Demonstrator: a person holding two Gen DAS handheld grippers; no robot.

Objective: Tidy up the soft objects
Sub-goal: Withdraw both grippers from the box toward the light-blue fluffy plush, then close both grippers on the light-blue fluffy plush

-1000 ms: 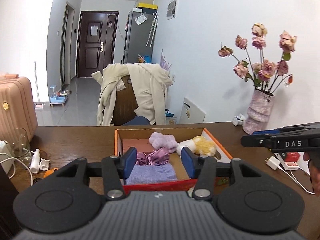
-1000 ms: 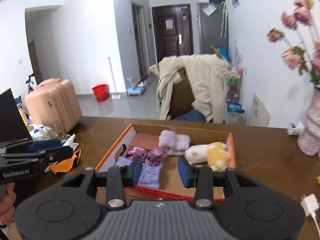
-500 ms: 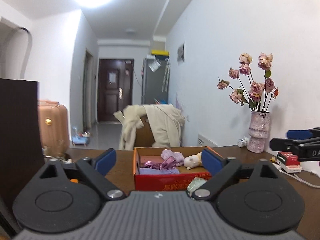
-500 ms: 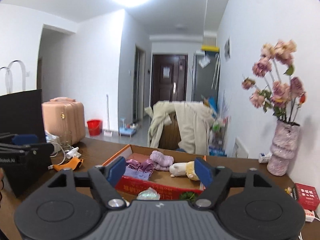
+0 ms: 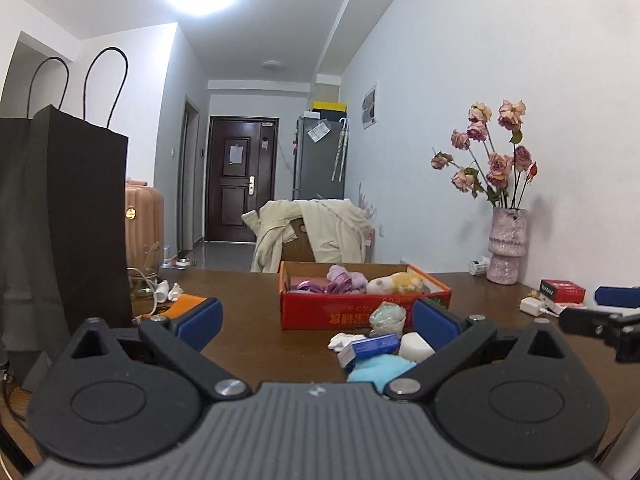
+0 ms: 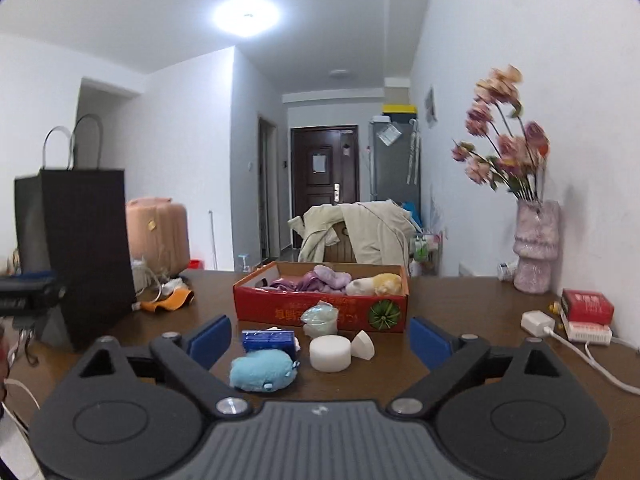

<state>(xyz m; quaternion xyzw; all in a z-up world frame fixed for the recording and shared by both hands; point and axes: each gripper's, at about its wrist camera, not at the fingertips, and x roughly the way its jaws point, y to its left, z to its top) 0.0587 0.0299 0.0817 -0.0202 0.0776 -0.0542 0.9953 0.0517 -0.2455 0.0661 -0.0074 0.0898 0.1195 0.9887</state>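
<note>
Both the left gripper (image 5: pixel 316 322) and right gripper (image 6: pixel 320 338) are opening, empty, over the desk (image 6: pixel 460 320), where a blue plush toy (image 6: pixel 262 370) (likely light and squashy, best pinched across its body) lies lower centre.

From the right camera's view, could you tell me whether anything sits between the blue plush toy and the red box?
Yes. A blue packet, a white foam disc and a bagged item lie between the blue plush toy and the red box.

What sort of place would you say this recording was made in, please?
Most likely a lived-in flat: a brown table faces a hallway with an entrance door, a grey fridge, a jacket-draped chair and a pink suitcase.
</note>
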